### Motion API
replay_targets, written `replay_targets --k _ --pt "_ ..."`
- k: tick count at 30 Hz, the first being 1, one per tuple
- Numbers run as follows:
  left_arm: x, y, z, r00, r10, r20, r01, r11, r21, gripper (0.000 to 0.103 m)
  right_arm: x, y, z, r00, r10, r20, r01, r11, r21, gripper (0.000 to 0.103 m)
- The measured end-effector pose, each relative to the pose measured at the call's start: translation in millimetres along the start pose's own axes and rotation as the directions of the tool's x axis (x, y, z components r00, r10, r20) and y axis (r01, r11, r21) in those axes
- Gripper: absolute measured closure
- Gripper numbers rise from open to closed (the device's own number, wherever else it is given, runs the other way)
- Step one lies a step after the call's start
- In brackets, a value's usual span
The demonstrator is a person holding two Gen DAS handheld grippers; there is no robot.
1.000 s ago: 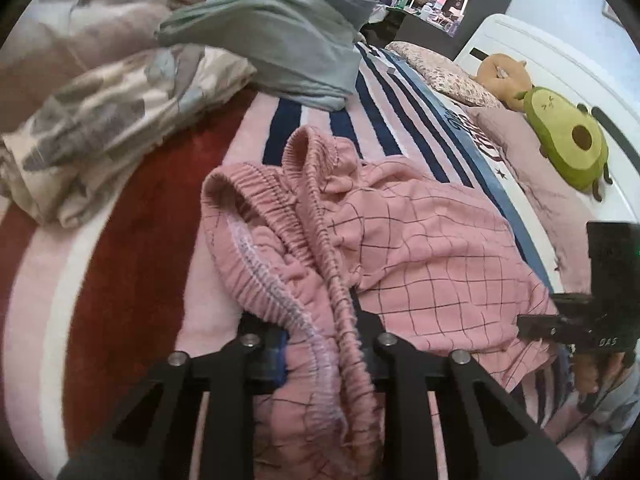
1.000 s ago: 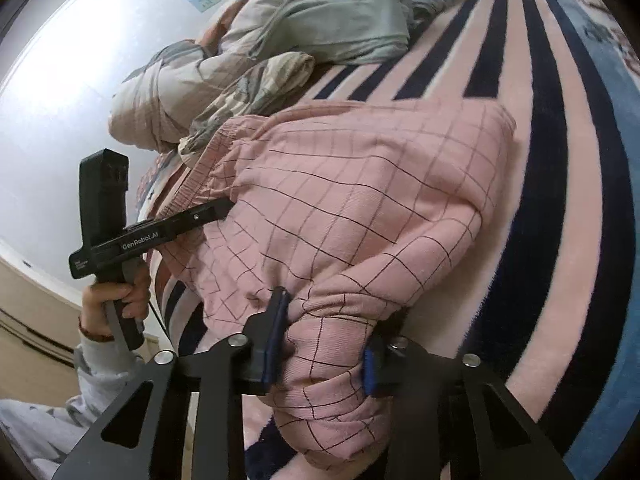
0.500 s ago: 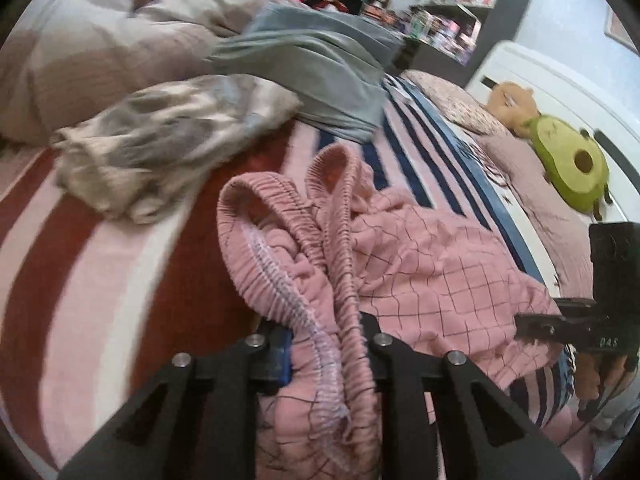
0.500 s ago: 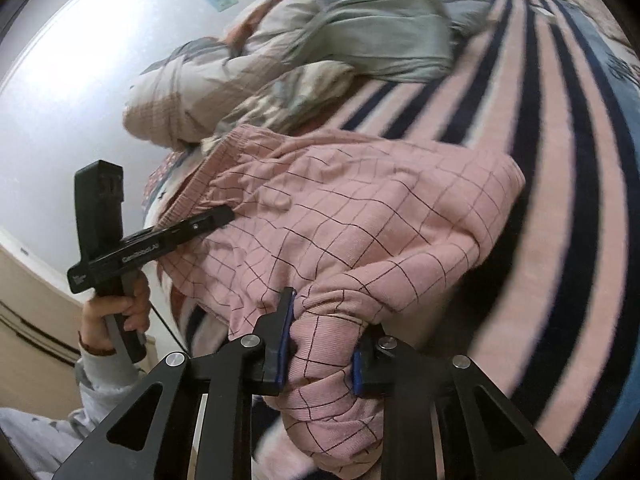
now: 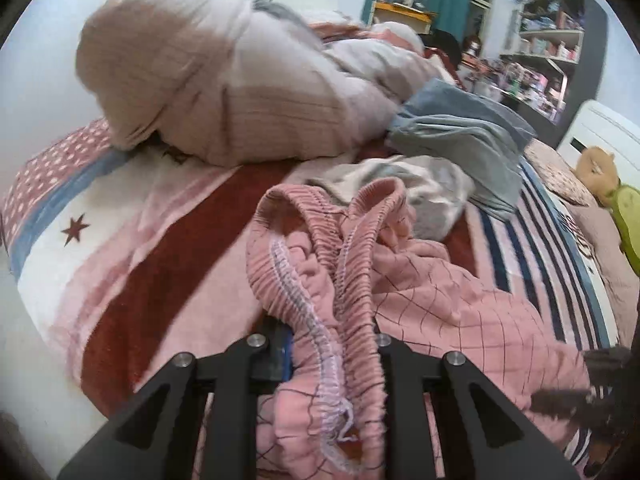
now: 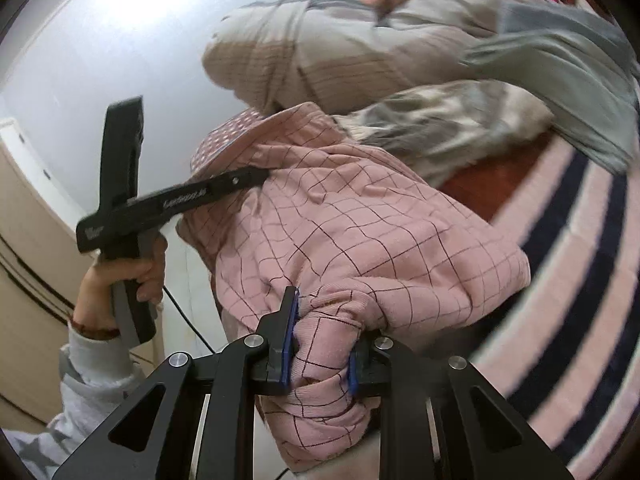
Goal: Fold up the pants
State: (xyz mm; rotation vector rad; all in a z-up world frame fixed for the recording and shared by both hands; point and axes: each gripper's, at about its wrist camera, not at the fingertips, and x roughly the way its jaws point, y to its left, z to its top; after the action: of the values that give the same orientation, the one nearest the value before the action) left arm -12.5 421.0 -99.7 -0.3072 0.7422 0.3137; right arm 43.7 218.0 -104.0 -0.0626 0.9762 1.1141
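While the pink checked pants [image 5: 436,304] lie bunched on the striped blanket [image 5: 160,264], the left gripper [image 5: 332,344] pinches their gathered waistband and the right gripper [image 6: 320,344], whose jaws have just been closing, clamps a cuff. Just beyond lie a patterned grey cloth [image 5: 424,184], folded blue-grey clothes [image 5: 464,140] and a heaped quilt [image 5: 224,80]. An avocado plush [image 5: 628,220] sits far right.

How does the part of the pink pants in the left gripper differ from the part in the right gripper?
The left gripper pinches the ribbed elastic waistband of the pink pants; the right gripper pinches bunched plain checked cloth. The left bunch shows pale stitching; the right shows only dark grid lines. Both jaws are shut on the same garment.
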Motion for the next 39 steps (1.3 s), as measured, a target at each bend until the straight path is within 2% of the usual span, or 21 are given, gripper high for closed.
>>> replay_targets --k 4,6,7,8,12,15,19,22,24,28,31,33,36,37,39 --pt "37.3 24.1 -7.2 0.997 0.001 -0.083 -0.005 0.999 -0.046 0.083 31.0 0.7 -9.4 0.998 -0.020 -0.060 0.022 0.999 0.034 0.089" --pt "51.6 31.7 -14.1 0.995 0.019 -0.100 -0.025 0.998 -0.058 0.066 39.1 -3.9 -22.1 0.996 -0.030 -0.080 0.033 0.998 0.044 0.087" --pt "53.2 34.9 -16.2 0.995 0.024 -0.094 -0.031 0.997 -0.072 0.062 40.8 -5.7 -25.5 0.996 -0.032 -0.080 0.035 0.998 0.046 0.083" --pt "52.7 36.8 -17.5 0.996 0.027 -0.088 -0.035 0.996 -0.085 0.055 41.3 -9.1 -30.7 0.996 -0.030 -0.078 0.034 0.998 0.055 0.081" --pt "41.7 41.7 -21.8 0.995 0.047 -0.088 -0.057 0.992 -0.110 0.045 36.6 -17.8 -35.3 0.996 -0.024 -0.089 0.031 0.996 0.087 0.063" --pt "24.3 38.0 -22.1 0.992 0.103 -0.071 -0.110 0.989 -0.097 0.038 24.1 -25.4 -37.7 0.996 -0.030 -0.081 0.038 0.995 0.093 0.061" --pt "-12.6 25.5 -21.5 0.987 0.158 0.005 -0.157 0.984 -0.083 0.031 0.2 -33.0 -42.1 0.998 -0.049 -0.040 0.052 0.995 0.088 0.054" --pt "-43.9 6.2 -20.1 0.972 0.223 0.079 -0.219 0.974 -0.055 0.025 -27.7 -36.6 -48.4 0.997 -0.078 -0.002 0.078 0.994 0.079 0.053" --pt "-63.8 -10.9 -17.8 0.970 0.209 0.125 -0.206 0.978 -0.044 0.023 -47.7 -40.3 -53.1 0.995 -0.097 0.026 0.094 0.992 0.084 0.051" --pt "-100.5 -66.5 -21.3 0.966 0.136 0.219 -0.145 0.989 0.027 0.018 -99.3 -50.7 -61.9 0.983 -0.141 0.119 0.127 0.985 0.120 0.043" --pt "-123.4 -118.2 -26.1 0.962 0.037 0.271 -0.063 0.994 0.089 0.017 -148.7 -54.3 -71.5 0.956 -0.213 0.204 0.189 0.973 0.132 0.035" --pt "-137.5 -156.5 -28.4 0.951 -0.048 0.305 0.005 0.990 0.139 0.009 -179.2 -50.8 -80.8 0.928 -0.267 0.259 0.245 0.963 0.114 0.032" --pt "-162.7 -215.9 -35.9 0.909 -0.186 0.373 0.108 0.970 0.220 0.003 -222.1 -41.4 -99.7 0.869 -0.362 0.336 0.358 0.931 0.077 0.019" --pt "-167.0 -229.6 -37.7 0.897 -0.216 0.386 0.130 0.963 0.237 0.003 -239.5 -37.1 -110.1 0.836 -0.399 0.377 0.406 0.912 0.065 0.015" --pt "-177.1 -262.9 -47.0 0.865 -0.274 0.421 0.164 0.946 0.279 0.001 -265.3 -33.5 -125.9 0.785 -0.443 0.434 0.464 0.884 0.061 0.010"
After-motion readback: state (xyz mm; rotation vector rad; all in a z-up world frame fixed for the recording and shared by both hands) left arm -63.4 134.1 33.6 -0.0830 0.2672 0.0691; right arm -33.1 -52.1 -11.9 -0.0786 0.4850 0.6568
